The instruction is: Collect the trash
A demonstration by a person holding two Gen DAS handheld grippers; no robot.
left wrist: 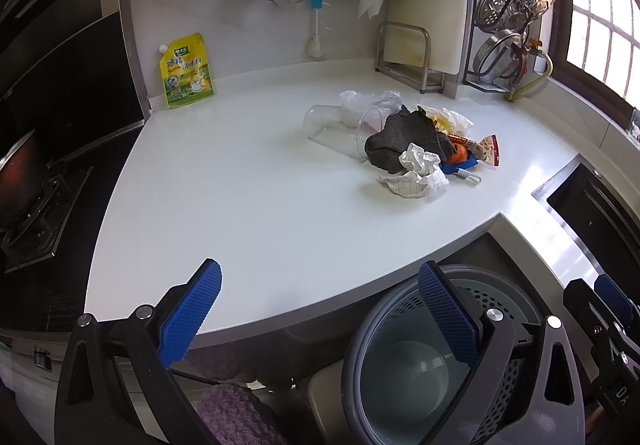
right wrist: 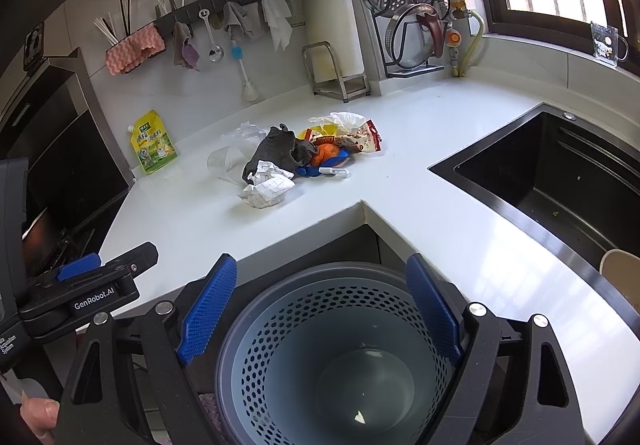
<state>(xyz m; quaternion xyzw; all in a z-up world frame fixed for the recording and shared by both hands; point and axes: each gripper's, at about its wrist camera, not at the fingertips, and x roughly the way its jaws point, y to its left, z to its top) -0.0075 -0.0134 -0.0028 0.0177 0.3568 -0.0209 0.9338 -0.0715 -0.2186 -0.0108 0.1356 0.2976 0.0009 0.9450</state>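
Nearest to us, at the bottom of the right wrist view, sits the round grey perforated plastic bin [right wrist: 332,357], and our right gripper [right wrist: 336,305] hangs over its mouth with its blue-padded jaws spread wide and holding nothing. A small pale scrap lies on the bin floor; otherwise it looks empty. In the left wrist view our left gripper [left wrist: 320,309] is likewise spread apart and empty, with the bin showing at the lower right of that frame, so we judge that the left hand is offset to the bin's left.

The trash we are after is a heap on the white kitchen countertop [left wrist: 240,205]: a dark grey crumpled cloth [right wrist: 276,153], a crumpled sheet of white grid paper [right wrist: 268,185], a clear plastic cup lying on its side [right wrist: 224,163], red and orange snack wrappers [right wrist: 360,137] and a thin clear plastic bag [left wrist: 372,99]. From the right gripper the heap lies ahead and slightly left of centre, in the middle of the frame; from the left gripper it lies ahead and to the right. The grid paper is the nearest piece to both. We judge neither hand clearly closer, and collection has barely begun.
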